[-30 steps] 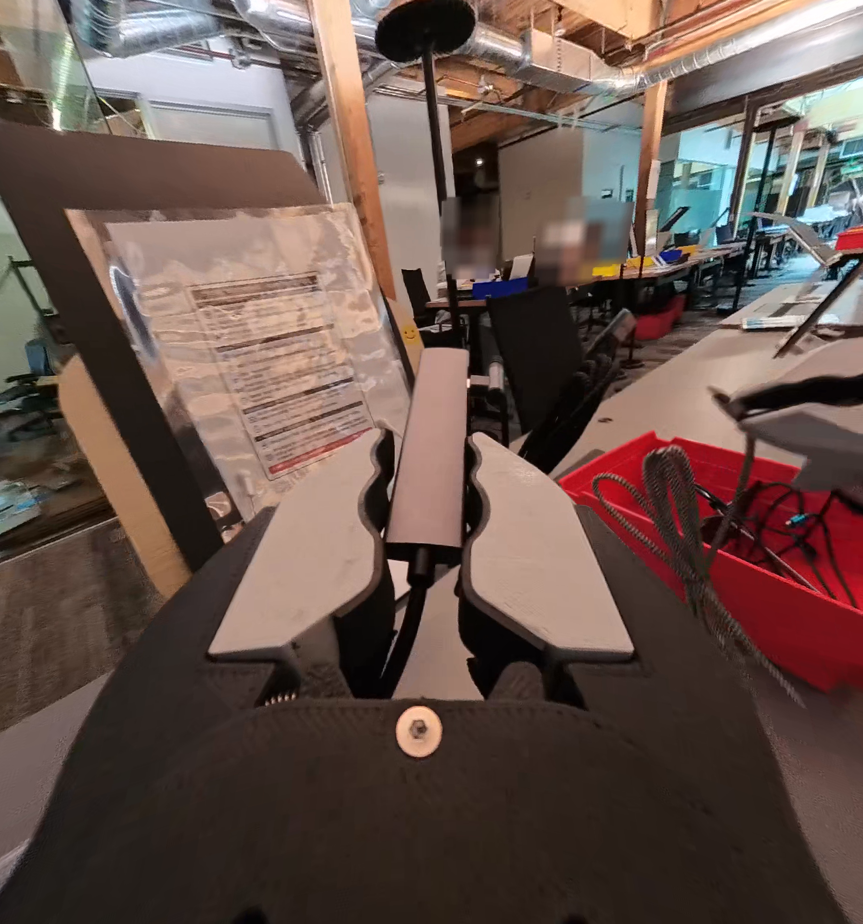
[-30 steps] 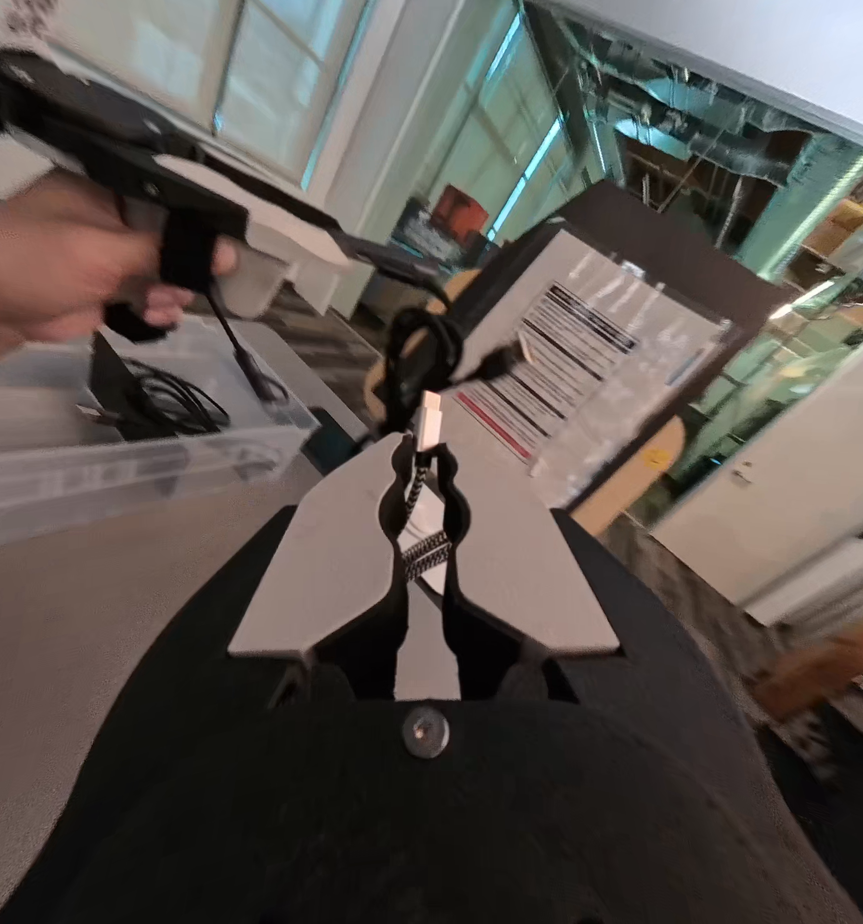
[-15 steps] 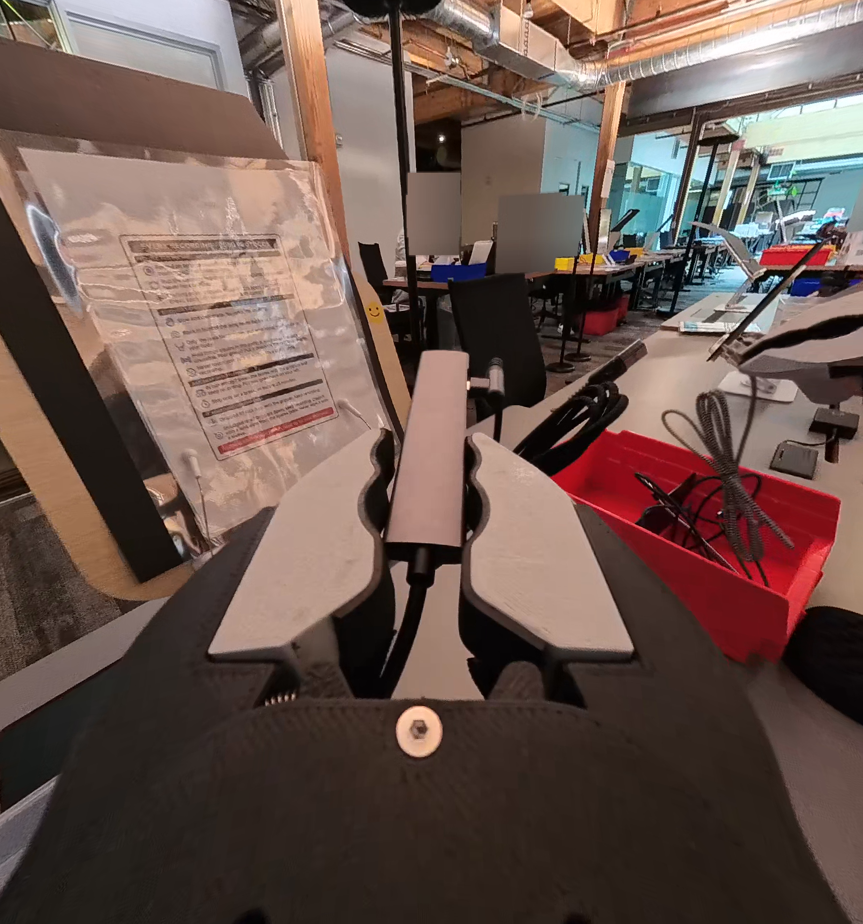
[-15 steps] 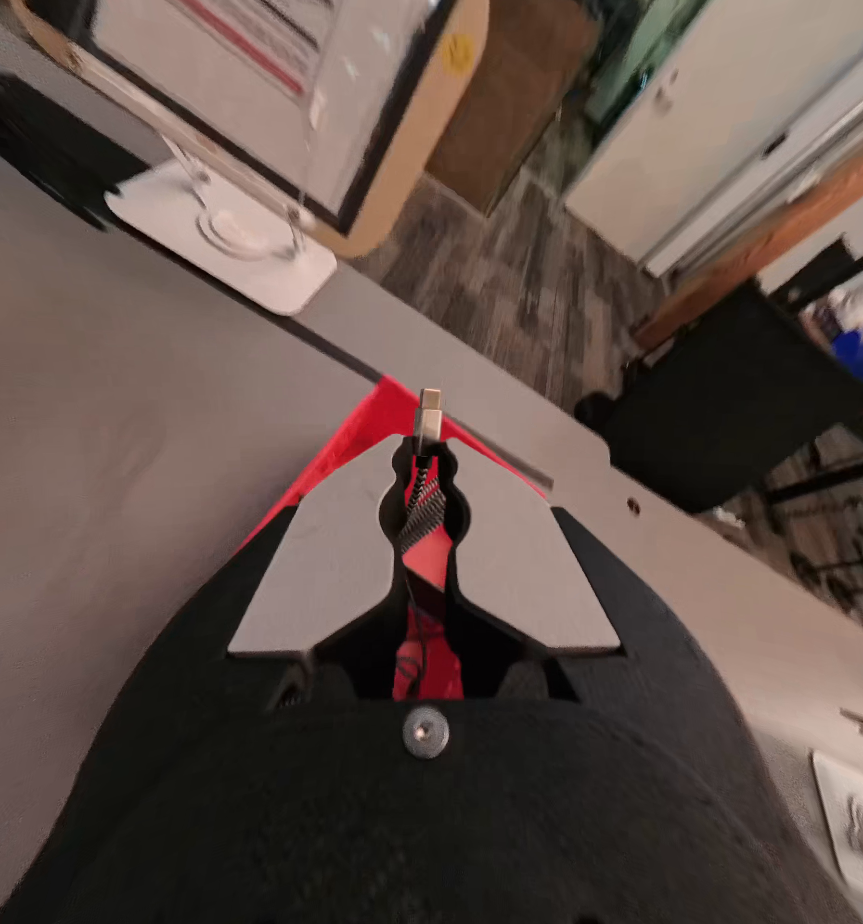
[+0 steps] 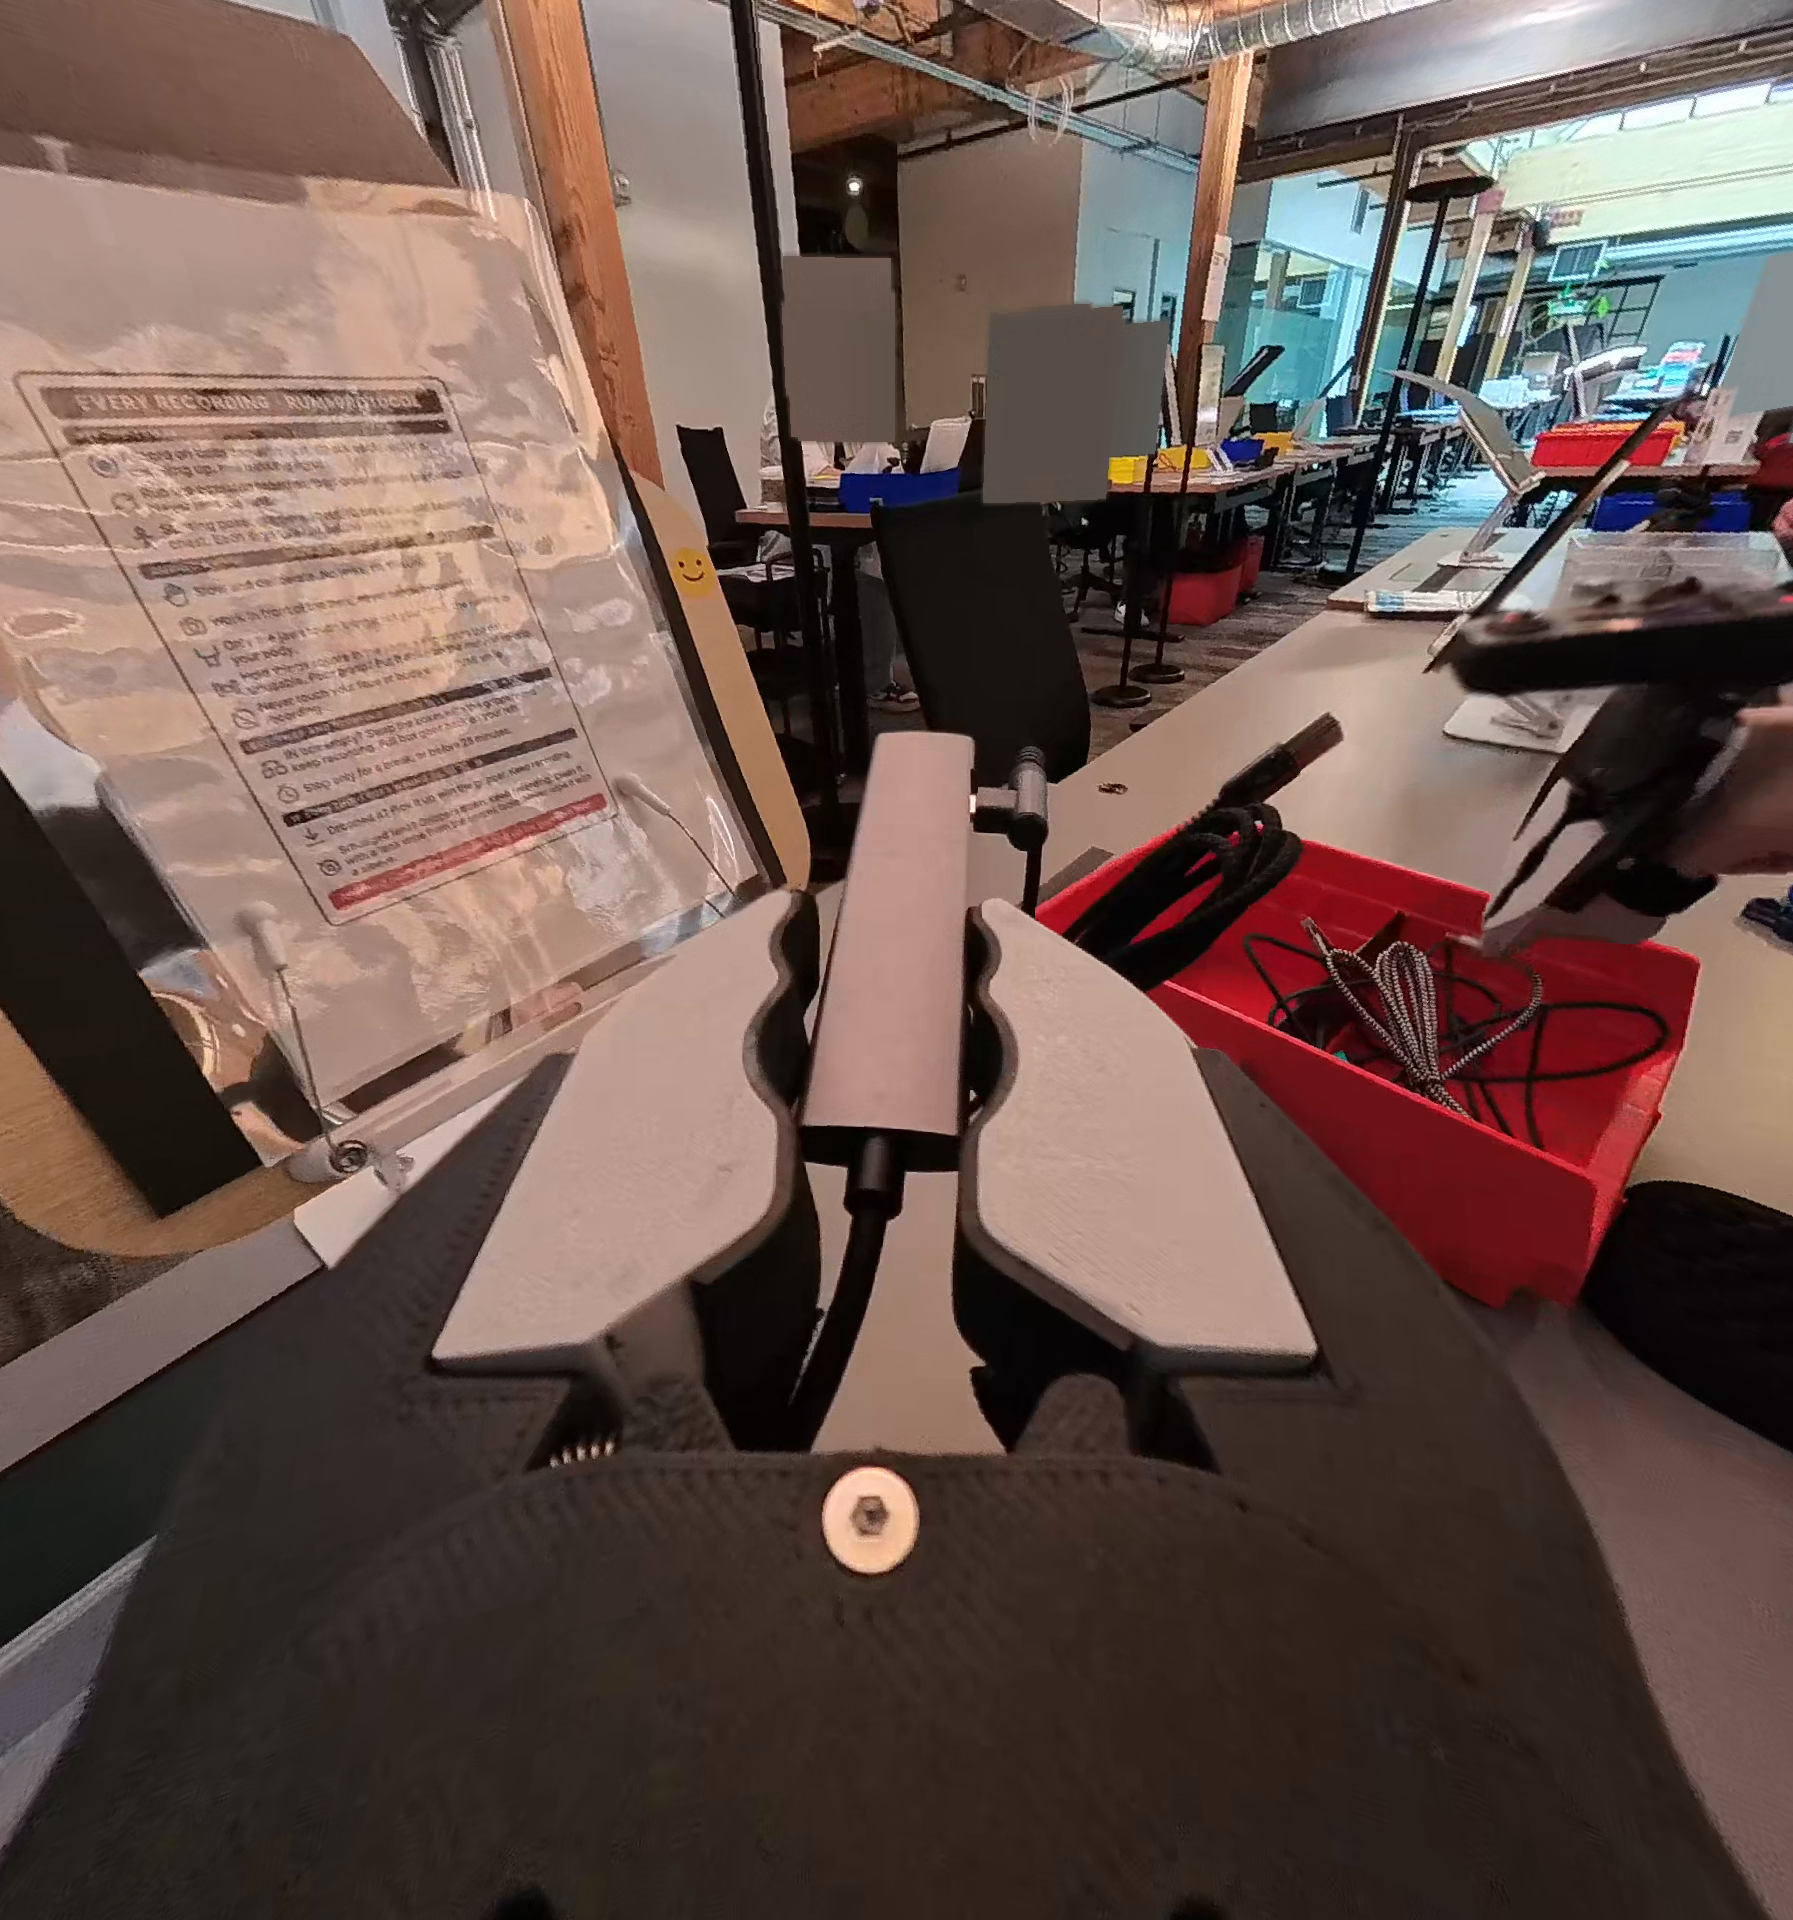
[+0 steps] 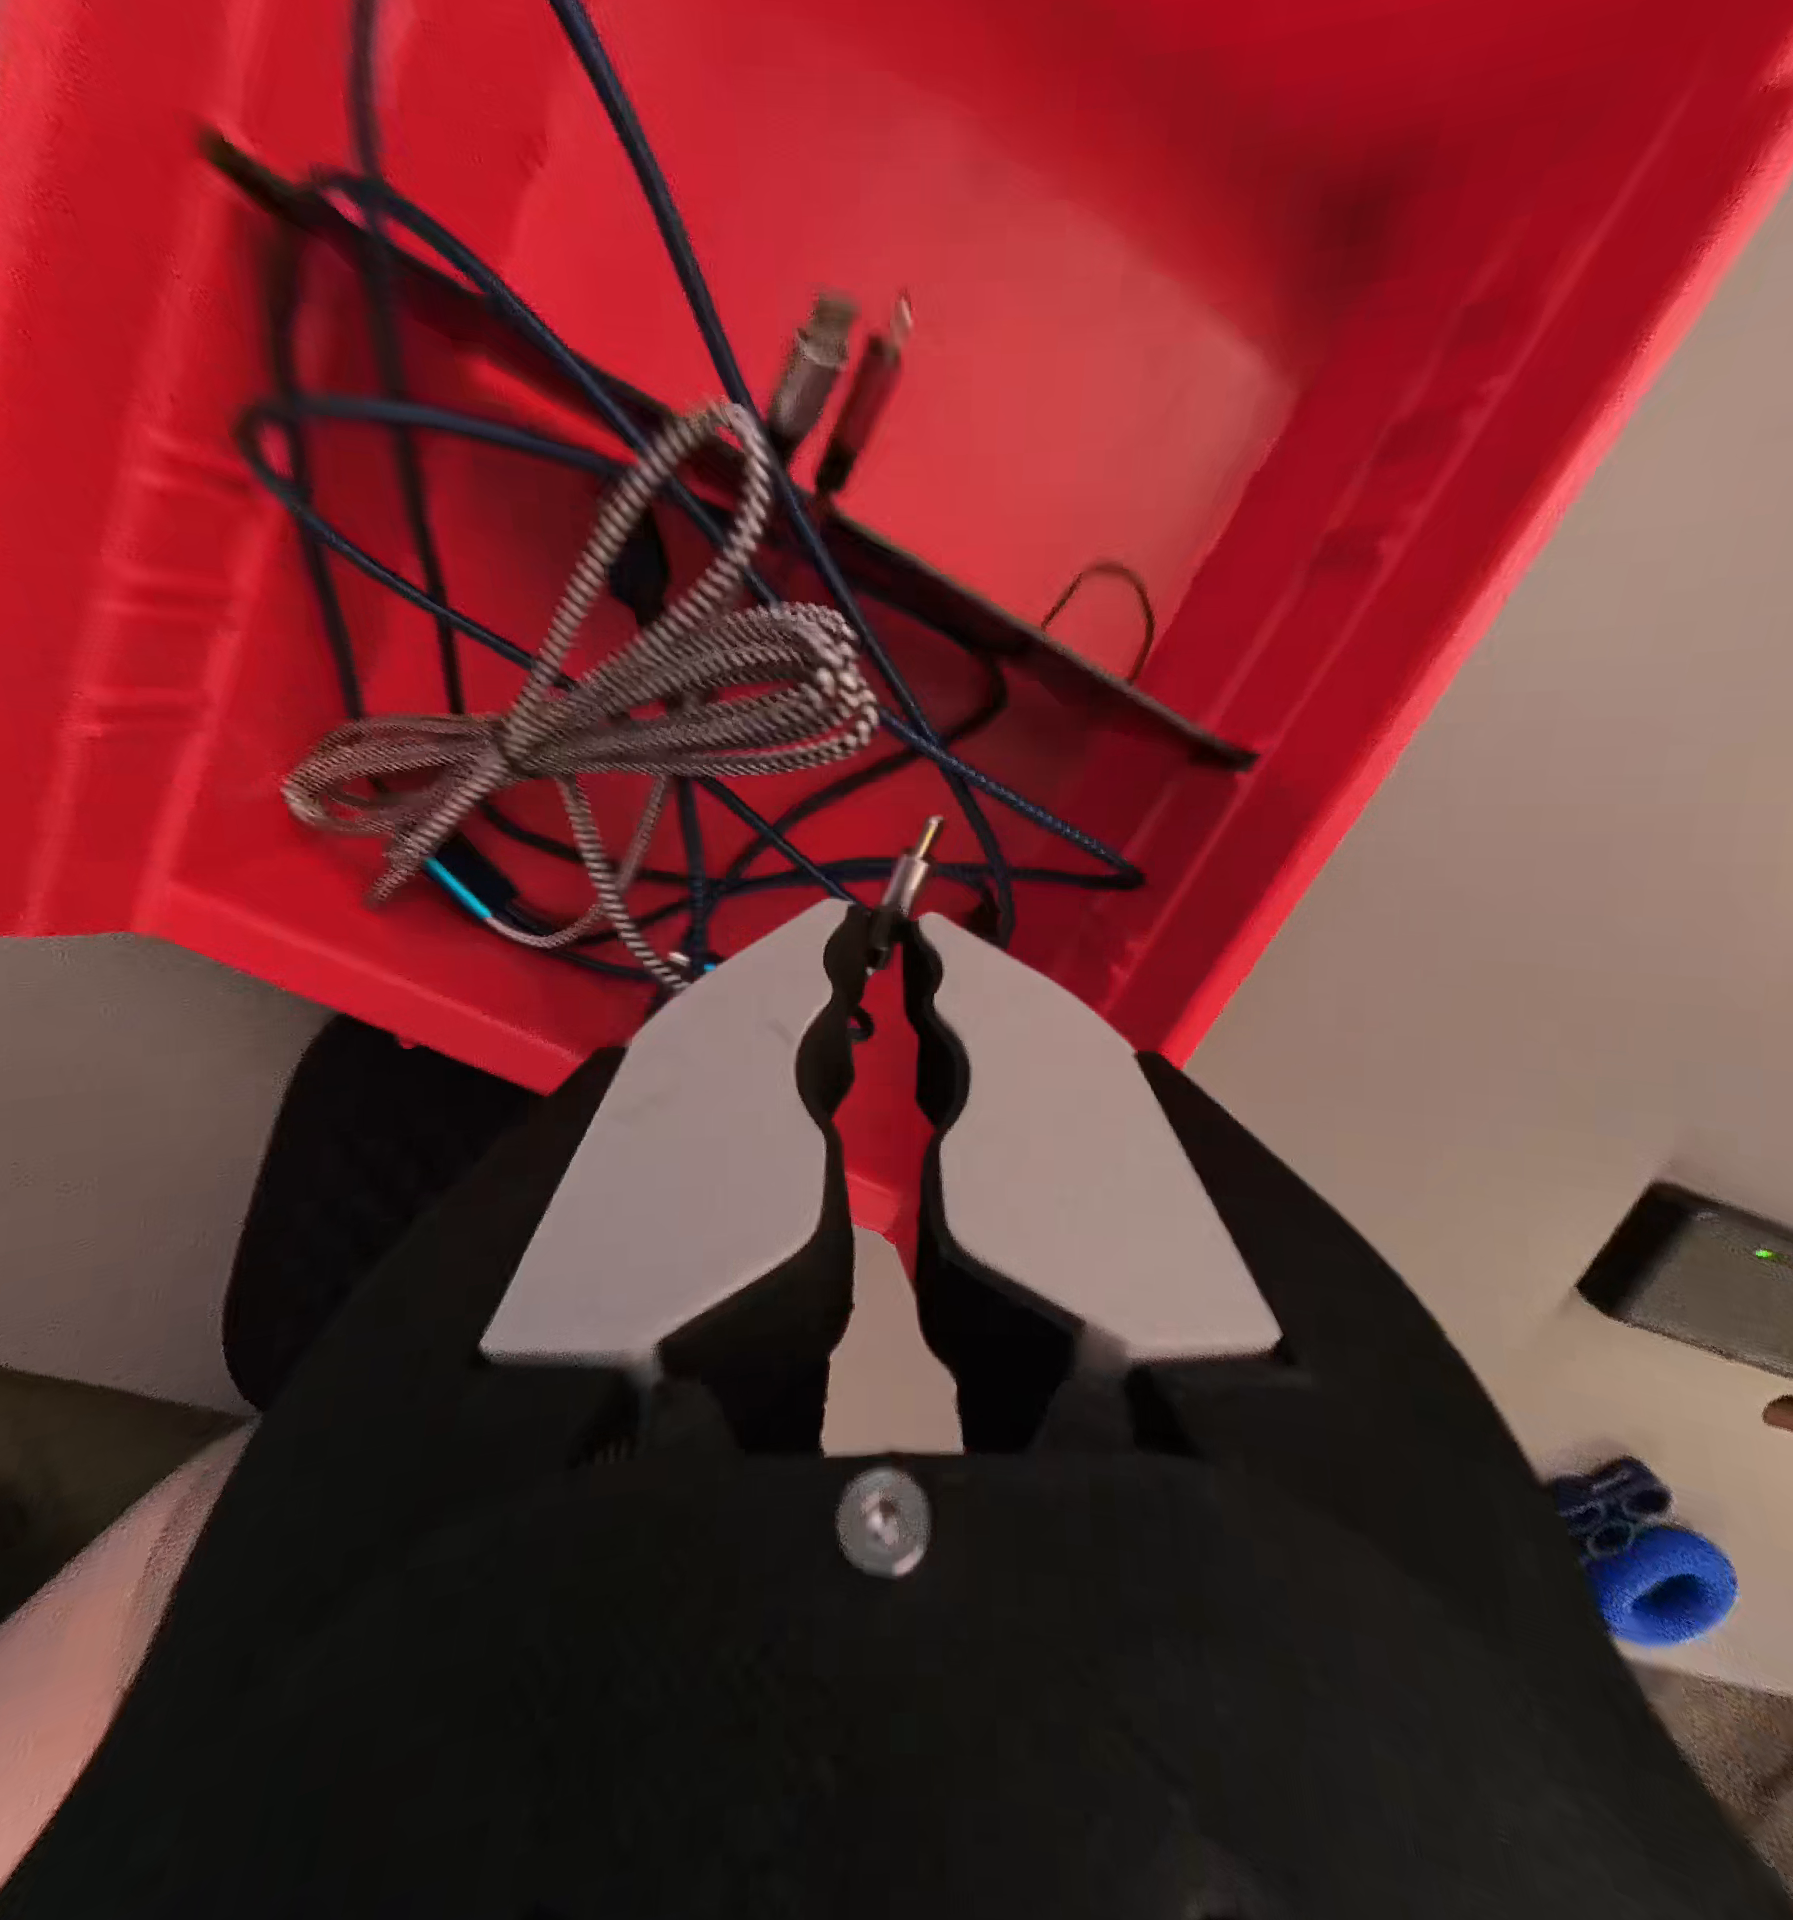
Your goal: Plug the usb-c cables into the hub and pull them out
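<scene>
The left gripper clenched the hub beside the red bin; over its tangled cables, the right gripper seemingly pinched a plug.

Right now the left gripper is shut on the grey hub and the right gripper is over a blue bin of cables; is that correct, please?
Not quite: the bin is red, not blue, as the right wrist view shows. The left gripper is indeed shut on the grey hub, and the right gripper is over the cables.
</scene>
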`<state>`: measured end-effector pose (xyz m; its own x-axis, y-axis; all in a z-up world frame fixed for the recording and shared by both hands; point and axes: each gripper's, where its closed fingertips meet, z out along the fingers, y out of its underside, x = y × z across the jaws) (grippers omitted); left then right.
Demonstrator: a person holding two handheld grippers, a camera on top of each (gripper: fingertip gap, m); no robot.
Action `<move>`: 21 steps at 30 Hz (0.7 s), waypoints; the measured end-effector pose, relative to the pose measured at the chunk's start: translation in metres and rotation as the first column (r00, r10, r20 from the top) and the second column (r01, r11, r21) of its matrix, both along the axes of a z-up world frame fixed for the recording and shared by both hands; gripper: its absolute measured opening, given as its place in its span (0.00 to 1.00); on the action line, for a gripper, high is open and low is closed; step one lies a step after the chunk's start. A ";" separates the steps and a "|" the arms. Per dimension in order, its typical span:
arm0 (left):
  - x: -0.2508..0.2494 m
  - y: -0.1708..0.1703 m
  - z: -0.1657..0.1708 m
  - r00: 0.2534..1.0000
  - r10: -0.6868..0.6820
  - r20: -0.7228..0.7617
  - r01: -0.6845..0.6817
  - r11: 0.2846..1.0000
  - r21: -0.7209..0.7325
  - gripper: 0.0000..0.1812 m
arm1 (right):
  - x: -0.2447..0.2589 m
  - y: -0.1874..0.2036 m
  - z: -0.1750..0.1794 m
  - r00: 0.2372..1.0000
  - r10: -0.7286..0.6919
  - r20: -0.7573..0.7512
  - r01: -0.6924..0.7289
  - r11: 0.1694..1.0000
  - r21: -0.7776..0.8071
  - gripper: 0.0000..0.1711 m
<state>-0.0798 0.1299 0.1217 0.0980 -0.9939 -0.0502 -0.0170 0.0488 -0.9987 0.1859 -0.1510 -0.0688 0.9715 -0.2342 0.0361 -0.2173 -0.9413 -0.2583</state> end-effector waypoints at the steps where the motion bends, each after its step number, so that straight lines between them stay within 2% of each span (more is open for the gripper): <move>1: 0.001 -0.001 -0.002 1.000 -0.004 -0.005 0.004 1.000 0.000 0.14 | 0.002 -0.004 -0.012 1.000 0.000 -0.029 -0.001 0.999 -0.045 0.04; 5: 0.007 -0.009 -0.006 0.999 -0.024 -0.022 0.024 0.999 0.022 0.14 | 0.013 -0.001 -0.041 0.993 -0.034 -0.116 0.022 0.994 -0.103 0.05; 10: 0.014 -0.016 -0.013 0.999 -0.013 -0.052 0.019 0.994 0.106 0.14 | 0.021 0.007 -0.022 0.981 -0.130 -0.142 0.132 0.991 0.004 0.07; 13: 0.018 -0.020 -0.018 0.997 0.008 -0.070 0.005 0.984 0.181 0.14 | 0.025 0.005 0.003 0.983 -0.166 -0.072 0.172 0.982 0.079 0.15; 17: 0.024 -0.027 -0.025 0.996 0.029 -0.086 -0.007 0.970 0.243 0.14 | 0.021 0.010 0.050 0.973 -0.230 0.018 0.220 0.949 0.227 0.18; 19: 0.027 -0.032 -0.028 0.995 0.019 -0.097 0.005 0.969 0.248 0.14 | 0.012 0.020 0.082 0.972 -0.219 0.088 0.178 0.923 0.340 0.18; 21: 0.029 -0.037 -0.030 0.995 0.006 -0.099 0.019 0.968 0.251 0.14 | 0.002 0.036 0.120 0.959 -0.191 0.211 0.069 0.877 0.476 0.18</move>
